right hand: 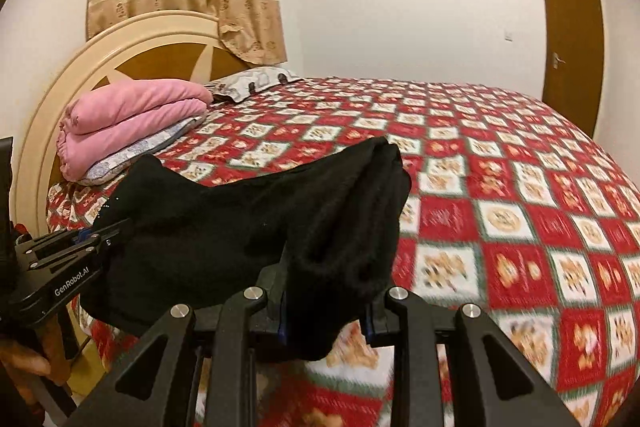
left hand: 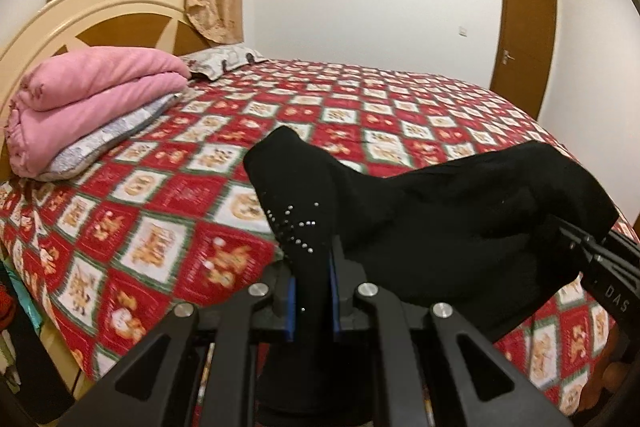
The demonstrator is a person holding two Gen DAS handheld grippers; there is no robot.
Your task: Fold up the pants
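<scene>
Pants (left hand: 420,211) hang between your two grippers above the bed (left hand: 400,107); they are black, bunched, and lifted off the red checked bedspread (left hand: 168,195). From the left wrist, your left gripper (left hand: 313,287) has its jaws closed tight on a narrow fold of the pants, the blue pads pressed against the cloth on both sides; small silver studs (left hand: 296,227) dot the fabric just above that grip; the cloth stretches away to the right, where your right gripper (left hand: 576,239) meets its far end. Beyond, a folded pink blanket (left hand: 96,95) sits on a grey pillow (left hand: 108,143) by the cream headboard (left hand: 92,3); a brown door (left hand: 524,39) stands in the far wall.

From the right wrist, your right gripper (right hand: 326,311) has its jaws clamped on a thicker bundle of the pants (right hand: 248,227), several layers bunched between them; the fabric runs left to your left gripper (right hand: 86,237), which grips the other end; your hand (right hand: 24,363) shows at the lower left edge, under that tool; the bedspread (right hand: 520,227) looks blurred.
</scene>
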